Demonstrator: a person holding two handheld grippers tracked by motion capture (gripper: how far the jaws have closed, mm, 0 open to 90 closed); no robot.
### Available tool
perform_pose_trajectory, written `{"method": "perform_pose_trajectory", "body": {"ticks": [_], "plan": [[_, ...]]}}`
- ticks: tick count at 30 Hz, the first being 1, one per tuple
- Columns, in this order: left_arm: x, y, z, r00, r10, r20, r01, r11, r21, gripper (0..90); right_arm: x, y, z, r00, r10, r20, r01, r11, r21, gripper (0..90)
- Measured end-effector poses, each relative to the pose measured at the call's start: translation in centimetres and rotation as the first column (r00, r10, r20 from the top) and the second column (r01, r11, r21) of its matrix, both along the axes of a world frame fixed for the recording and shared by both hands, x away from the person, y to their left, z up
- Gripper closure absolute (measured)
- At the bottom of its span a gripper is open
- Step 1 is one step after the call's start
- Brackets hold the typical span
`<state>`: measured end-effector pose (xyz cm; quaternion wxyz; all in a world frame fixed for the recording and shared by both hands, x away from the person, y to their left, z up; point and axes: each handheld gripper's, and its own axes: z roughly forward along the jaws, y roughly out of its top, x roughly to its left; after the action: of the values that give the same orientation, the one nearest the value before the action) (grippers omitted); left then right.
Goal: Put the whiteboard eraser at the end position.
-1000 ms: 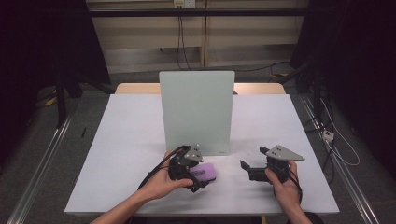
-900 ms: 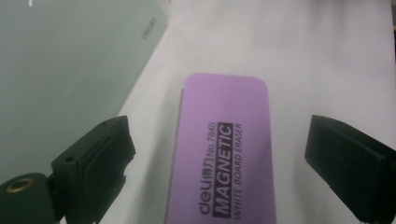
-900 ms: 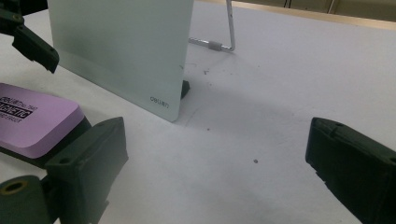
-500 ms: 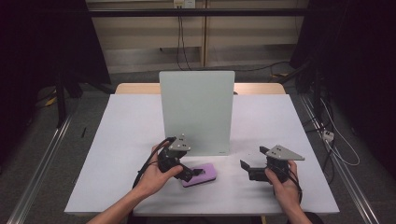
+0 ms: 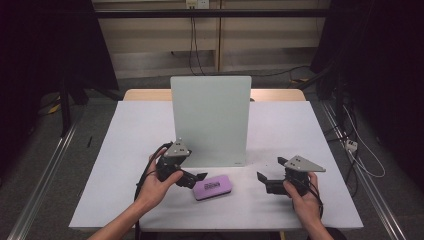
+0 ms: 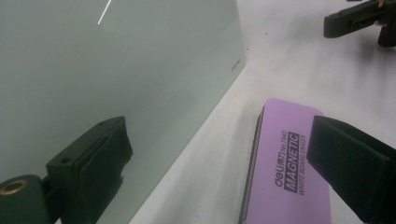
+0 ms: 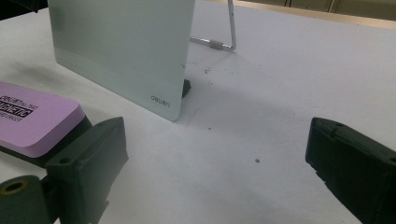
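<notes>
Purple eraser (image 5: 214, 186) flat before glass board (image 5: 211, 120): likely light, rigid, felt-soled; best pinched across long edges. Left gripper (image 5: 200, 176) agape beside it, empty; right gripper (image 5: 261, 177) agape, empty.

Left gripper (image 5: 199, 177): held in the left hand (image 5: 156, 184), forearm entering from the bottom edge and angled up and to the right. Jaws point right across the table, wide apart, nothing clamped between them. Grey three-cornered plate on top, black cable looping down past the wrist.

Right gripper (image 5: 261, 178): held in the right hand (image 5: 301, 194), forearm rising from the bottom edge, leaning slightly left. Jaws point left, toward the other gripper, spread wide with bare space between. Grey plate on top. The two grippers are well apart, facing each other.
</notes>
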<state>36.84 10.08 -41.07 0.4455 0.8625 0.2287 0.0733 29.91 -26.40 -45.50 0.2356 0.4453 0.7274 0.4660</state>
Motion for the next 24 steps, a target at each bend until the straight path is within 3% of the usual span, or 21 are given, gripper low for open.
{"method": "perform_pose_trajectory", "body": {"ticks": [4,9,14,15,17,24], "plan": [[-0.1,1.3,0.0,0.9983,0.057,-0.009,-0.057,0.9984,-0.002,5.9,0.0,0.0,0.0,1.0,0.0,-0.001,0.0,1.0,0.001,5.7],[-0.4,3.2,0.0,0.9934,0.113,0.02,-0.112,0.9936,-0.008,5.9,-0.1,0.1,0.0,1.0,-0.004,-0.004,0.004,1.0,0.005,5.7],[-0.5,5.9,0.0,0.9779,0.207,0.032,-0.205,0.978,-0.037,6.0,-0.1,0.0,0.0,1.0,-0.006,-0.005,0.006,1.0,0.005,5.7],[-0.5,6.3,-0.1,0.9746,0.223,0.021,-0.222,0.9733,-0.059,6.0,-0.1,0.0,0.0,1.0,-0.007,-0.006,0.007,1.0,0.005,5.7],[-0.6,7.1,-0.1,0.9675,0.252,0.018,-0.251,0.9664,-0.056,6.0,-0.1,0.0,0.0,0.9999,-0.008,-0.007,0.008,0.9999,0.006,5.7],[-1.2,8.9,-0.4,0.9646,0.262,0.029,-0.261,0.9649,-0.028,7.0,-0.1,0.2,-0.1,0.9999,-0.006,-0.012,0.006,1.0,0.007,5.7]]}}
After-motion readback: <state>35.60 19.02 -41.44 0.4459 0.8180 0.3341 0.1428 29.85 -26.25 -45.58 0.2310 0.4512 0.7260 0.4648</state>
